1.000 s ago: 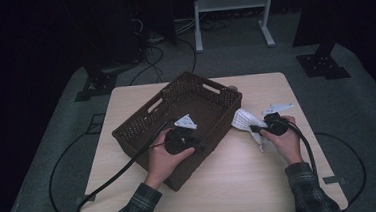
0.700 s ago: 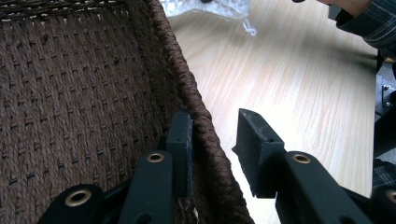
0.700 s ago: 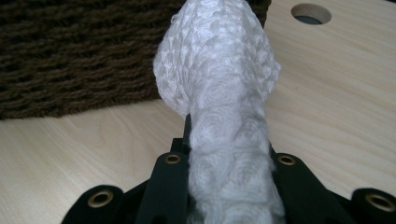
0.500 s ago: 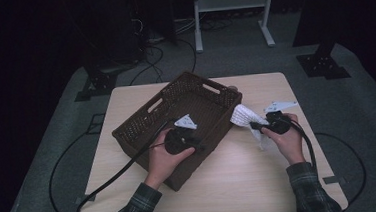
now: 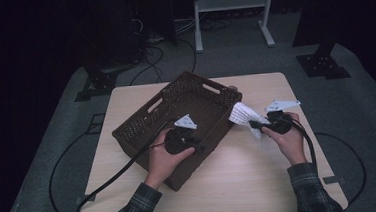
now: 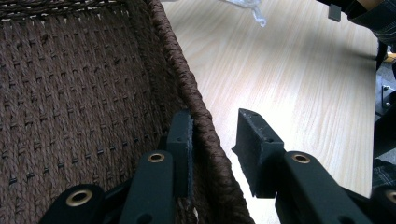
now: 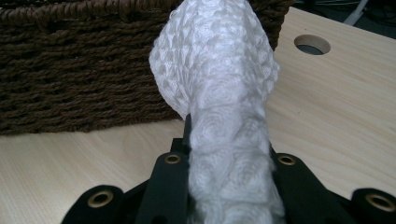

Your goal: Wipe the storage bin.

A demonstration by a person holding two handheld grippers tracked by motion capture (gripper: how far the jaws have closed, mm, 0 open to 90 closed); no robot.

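Note:
A dark brown woven basket [image 5: 143, 134] sits at an angle on the pale wooden table [image 5: 251, 181]. My left gripper [image 5: 199, 146] straddles its near right wall [image 6: 196, 102], one jaw inside against the weave and one just outside, shut on the rim [image 6: 212, 126]. Right of the basket, my right gripper [image 5: 253, 125] is shut on a white knitted cloth [image 5: 242, 115]. In the right gripper view the cloth [image 7: 219, 70] rises bunched from between the jaws [image 7: 229, 135], close to the basket's outer wall [image 7: 70, 70].
A round hole [image 7: 312, 44] is cut in the tabletop behind the basket's far corner. A scrap of clear plastic [image 6: 247, 7] lies on the table. Cables trail from both grippers over the near edge. Stands and a white frame [image 5: 229, 3] are on the floor beyond.
My right gripper has lifted the white cloth a little, still beside the basket. The left gripper and the basket have stayed put.

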